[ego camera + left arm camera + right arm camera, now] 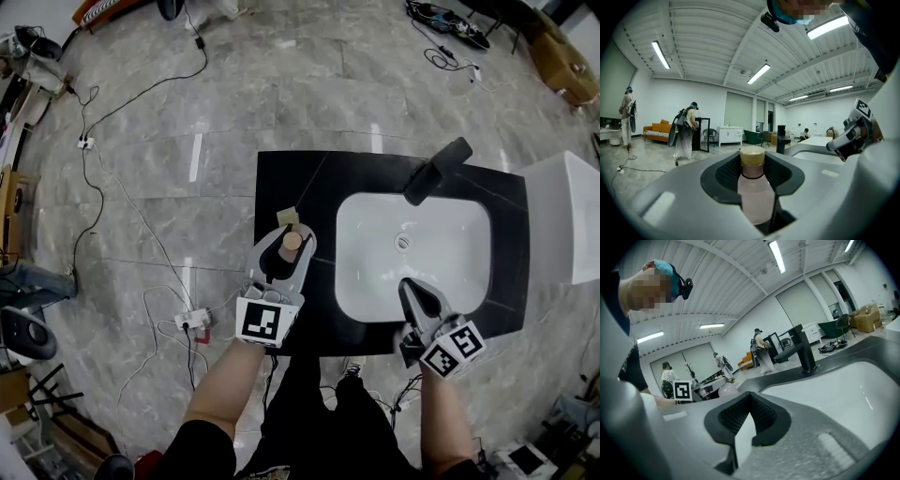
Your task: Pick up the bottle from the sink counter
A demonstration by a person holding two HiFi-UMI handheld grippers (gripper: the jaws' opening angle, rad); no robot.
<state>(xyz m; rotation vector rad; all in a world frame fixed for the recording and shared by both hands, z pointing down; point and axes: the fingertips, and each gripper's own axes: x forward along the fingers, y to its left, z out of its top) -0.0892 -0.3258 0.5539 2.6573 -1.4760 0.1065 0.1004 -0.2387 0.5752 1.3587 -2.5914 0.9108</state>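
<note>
A pale pink bottle (292,241) with a tan cap stands upright at the left part of the black sink counter (291,183). My left gripper (288,247) reaches over the counter's near edge, and its jaws are shut on the bottle's body. In the left gripper view the bottle (754,192) fills the gap between the dark pads (726,176), with its cap above them. My right gripper (411,287) hovers over the near rim of the white basin (450,220); its jaws are shut and nothing is between them (750,401).
A black faucet (437,169) stands at the basin's far edge. A small tan card (287,217) lies on the counter just beyond the bottle. A white cabinet (567,216) stands to the right. Cables and a power strip (192,319) lie on the marble floor at the left.
</note>
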